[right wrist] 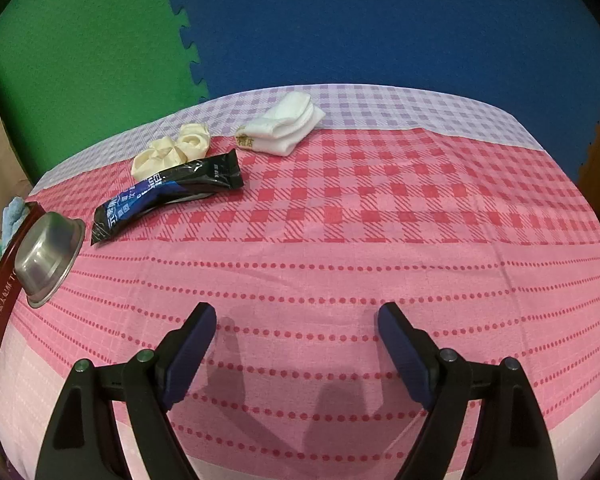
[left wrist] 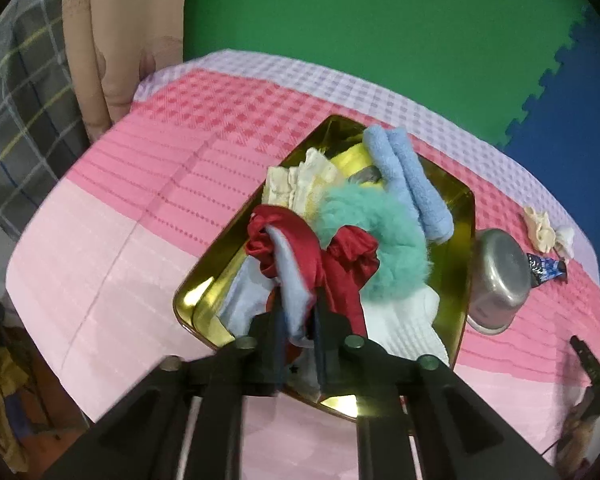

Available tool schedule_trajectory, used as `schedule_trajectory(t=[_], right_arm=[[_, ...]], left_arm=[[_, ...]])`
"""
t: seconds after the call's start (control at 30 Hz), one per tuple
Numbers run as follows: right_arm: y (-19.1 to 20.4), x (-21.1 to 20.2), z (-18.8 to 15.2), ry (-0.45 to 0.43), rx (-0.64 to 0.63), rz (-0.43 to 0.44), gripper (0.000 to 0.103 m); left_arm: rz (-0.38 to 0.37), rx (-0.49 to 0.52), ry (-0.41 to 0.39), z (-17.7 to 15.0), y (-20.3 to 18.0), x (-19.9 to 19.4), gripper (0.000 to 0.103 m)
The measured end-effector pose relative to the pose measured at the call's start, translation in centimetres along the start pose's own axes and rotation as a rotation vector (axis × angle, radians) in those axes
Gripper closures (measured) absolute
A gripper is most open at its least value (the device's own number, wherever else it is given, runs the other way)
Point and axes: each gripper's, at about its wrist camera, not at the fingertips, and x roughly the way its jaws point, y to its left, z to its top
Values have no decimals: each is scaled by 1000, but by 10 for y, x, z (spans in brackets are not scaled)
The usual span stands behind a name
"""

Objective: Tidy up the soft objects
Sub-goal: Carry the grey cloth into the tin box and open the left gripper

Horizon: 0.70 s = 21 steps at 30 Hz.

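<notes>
In the left wrist view a gold tray (left wrist: 458,240) holds a red scrunchie (left wrist: 340,264), a teal fluffy scrunchie (left wrist: 384,240), a blue sock (left wrist: 404,184), cream cloth (left wrist: 296,184) and a white sock (left wrist: 412,320). My left gripper (left wrist: 298,312) is shut on a light blue cloth (left wrist: 292,280) over the tray's near end. In the right wrist view my right gripper (right wrist: 296,316) is open and empty above the pink cloth. A white sock (right wrist: 284,128) and a cream scrunchie (right wrist: 172,150) lie far ahead of it.
A steel bowl (right wrist: 48,252) lies on its side against the tray's dark red wall (right wrist: 2,300). A black and blue packet (right wrist: 164,196) lies next to the cream scrunchie. Green and blue foam mats (right wrist: 340,20) stand behind the table.
</notes>
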Motion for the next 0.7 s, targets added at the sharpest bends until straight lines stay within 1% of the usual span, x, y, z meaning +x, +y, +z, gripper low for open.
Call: schedule_trajectory(t=[0.03, 0.07, 0.1, 0.17, 0.2, 0.23, 0.3, 0.4, 0.47, 0.57, 0.67, 0.7], right_arm=[[0, 0, 0, 0, 0, 1, 17], [-1, 0, 0, 0, 0, 1, 17], [0, 0, 0, 0, 0, 1, 17], [0, 0, 0, 0, -1, 1, 17], [0, 0, 0, 0, 0, 1, 17], [1, 0, 0, 0, -1, 0, 17], [0, 0, 0, 1, -2, -2, 17], [0, 1, -1, 2, -5, -4, 17], [0, 1, -1, 3, -7, -5, 17], [1, 3, 0, 9, -22, -17, 17], [8, 5, 0, 36, -48, -61, 17], [10, 4, 2, 52, -31, -48, 16]], left_arm=[[24, 13, -9, 0, -2, -2, 60], [56, 28, -39, 1, -4, -8, 52], [68, 36, -70, 0, -6, -14, 43], [70, 60, -153, -1, -11, -32, 42], [73, 70, -177, -1, -14, -39, 40], [77, 79, -207, -2, -17, -48, 35], [66, 82, -252, -5, -22, -63, 30], [9, 79, -309, -17, -31, -83, 29], [-34, 83, -343, -34, -39, -93, 27], [-101, 98, -338, -62, -53, -95, 26], [-131, 113, -312, -84, -64, -88, 26], [-141, 121, -305, -92, -67, -85, 26]])
